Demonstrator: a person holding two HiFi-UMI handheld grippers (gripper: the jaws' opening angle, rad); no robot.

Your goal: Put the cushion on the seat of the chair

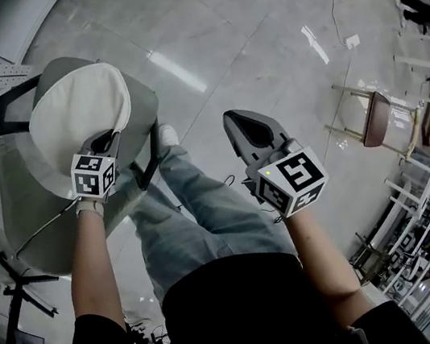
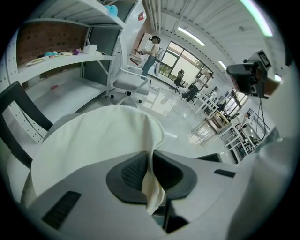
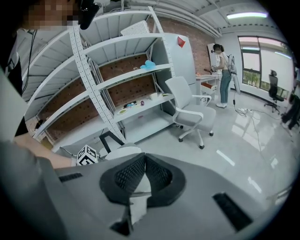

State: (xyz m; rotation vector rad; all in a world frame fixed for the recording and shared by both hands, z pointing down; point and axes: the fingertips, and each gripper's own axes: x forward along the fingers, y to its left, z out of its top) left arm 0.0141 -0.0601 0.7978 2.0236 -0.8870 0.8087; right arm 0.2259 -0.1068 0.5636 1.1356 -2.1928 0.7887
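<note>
Between the left gripper's (image 2: 151, 157) fingers a fold of the cream cushion (image 2: 93, 140) is pinched at its near edge, and the rest spreads ahead of them over the grey chair (image 1: 140, 102) seat. It looks light, soft and floppy, so an edge hold should serve. The right gripper (image 3: 144, 161) hangs empty, fingers pressed together. Shelving (image 3: 117, 79) stands beyond, and the person's knees (image 1: 205, 209) are just beside the chair. Nothing seems to block the seat.

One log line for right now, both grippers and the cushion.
step: placing | left gripper: shut on cushion edge | cushion: over chair seat, contact unclear | right gripper: shut, empty
</note>
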